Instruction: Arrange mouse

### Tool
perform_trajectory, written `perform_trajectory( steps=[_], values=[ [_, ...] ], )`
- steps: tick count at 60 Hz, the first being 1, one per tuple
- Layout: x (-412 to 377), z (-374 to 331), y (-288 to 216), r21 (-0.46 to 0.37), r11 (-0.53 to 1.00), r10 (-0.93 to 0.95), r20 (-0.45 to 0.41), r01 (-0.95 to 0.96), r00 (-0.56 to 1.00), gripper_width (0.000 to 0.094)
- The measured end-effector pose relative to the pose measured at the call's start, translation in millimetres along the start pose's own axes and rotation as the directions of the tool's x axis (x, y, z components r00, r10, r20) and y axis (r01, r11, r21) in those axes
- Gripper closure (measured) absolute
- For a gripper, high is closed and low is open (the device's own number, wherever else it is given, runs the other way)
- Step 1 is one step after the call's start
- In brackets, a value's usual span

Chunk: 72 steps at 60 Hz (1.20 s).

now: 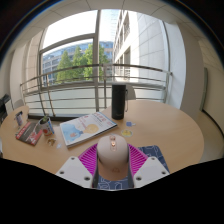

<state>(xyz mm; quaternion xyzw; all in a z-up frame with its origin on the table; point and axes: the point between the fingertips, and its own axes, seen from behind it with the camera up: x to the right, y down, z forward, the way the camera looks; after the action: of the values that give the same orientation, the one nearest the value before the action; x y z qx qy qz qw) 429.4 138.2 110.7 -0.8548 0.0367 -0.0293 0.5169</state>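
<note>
Nearest to me is my tool (pixel 113 163), its two fingers spread moderately apart, magenta pads (pixel 89 157) facing inward. Between them sits the mouse (pixel 113 158), a pale, rounded shape with its scroll wheel pointing away from me; both pads lie right against its sides, so I appear to have it clamped, though I cannot tell how firmly. Under the mouse and just ahead of the fingers is a patterned mouse mat (pixel 152 154) in blue and grey, showing beside the right finger. All of this rests on a round wooden counter (pixel 165 128). Ahead of the tool and to the left lies an open magazine (pixel 87 127), and further left a clutter of small items (pixel 32 130) I cannot make out. Straight ahead, well beyond the fingers, stands a dark cylindrical speaker (pixel 119 100) near the far rim. Beyond the counter are a railing (pixel 90 82) and large windows onto trees and buildings.
</note>
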Motion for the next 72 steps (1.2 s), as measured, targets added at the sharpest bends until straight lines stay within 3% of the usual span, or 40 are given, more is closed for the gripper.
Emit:
perform_trajectory(
  steps=[5,10,22,24,29,30,56,72],
  values=[
    [23,18,32,-0.099,0.995,-0.003,-0.022,0.0,1.0,0.0537],
    [42,40,75,-0.138,0.99,-0.017,-0.038,0.011,0.999,0.0528],
    [48,49,106,-0.21,0.978,-0.011,-0.026,0.005,1.0,0.0391],
    [49,48,107,-0.21,0.978,-0.01,-0.027,0.004,1.0,0.0346],
    [47,38,102,-0.205,0.978,-0.024,-0.025,0.019,0.999,0.0083],
    [46,34,100,-0.204,0.979,-0.028,-0.024,0.023,0.999,0.0075],
    [33,-138,34,-0.061,0.994,-0.093,-0.08,0.088,0.992,0.009],
    [17,-236,32,-0.017,0.993,-0.119,-0.087,0.118,0.989,0.009]
  ],
)
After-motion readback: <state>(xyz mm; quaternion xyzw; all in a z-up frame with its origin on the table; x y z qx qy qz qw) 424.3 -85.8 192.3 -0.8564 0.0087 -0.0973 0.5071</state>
